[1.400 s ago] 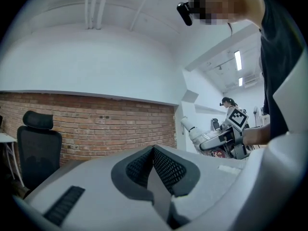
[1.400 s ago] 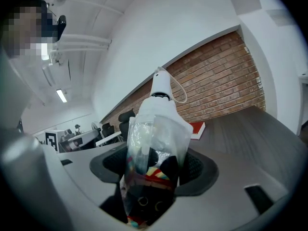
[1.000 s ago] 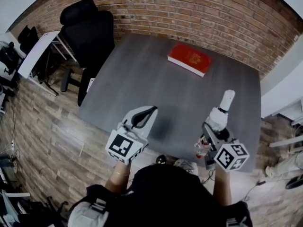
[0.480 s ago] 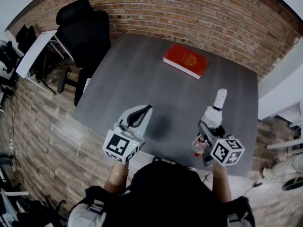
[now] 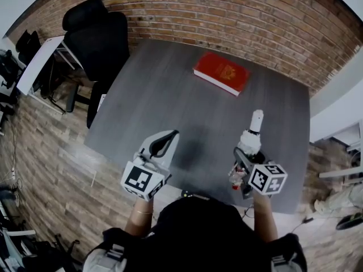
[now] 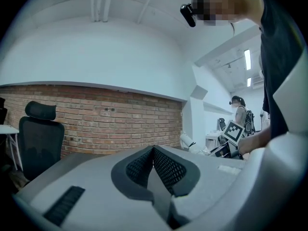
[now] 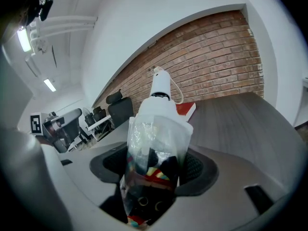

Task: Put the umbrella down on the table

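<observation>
A folded umbrella [image 5: 250,141] with a white handle, wrapped in clear plastic, sticks out of my right gripper [image 5: 244,155] over the near right part of the grey table [image 5: 170,95]. Its handle points away from me toward the brick wall. In the right gripper view the umbrella [image 7: 156,129] fills the gap between the black pads, and the right gripper [image 7: 154,166] is shut on it. Whether the umbrella touches the tabletop I cannot tell. My left gripper [image 5: 163,144] hovers over the table's near edge. In its own view the left gripper [image 6: 154,150] is shut, tips together, with nothing held.
A red book [image 5: 221,72] lies at the far side of the table, near the brick wall. A black office chair [image 5: 99,35] stands off the table's far left corner, beside a white desk [image 5: 37,64]. Wood floor surrounds the table.
My right gripper has sunk toward the table with the umbrella, and the handle end now sits lower. The left gripper has drifted slightly toward the near left.
</observation>
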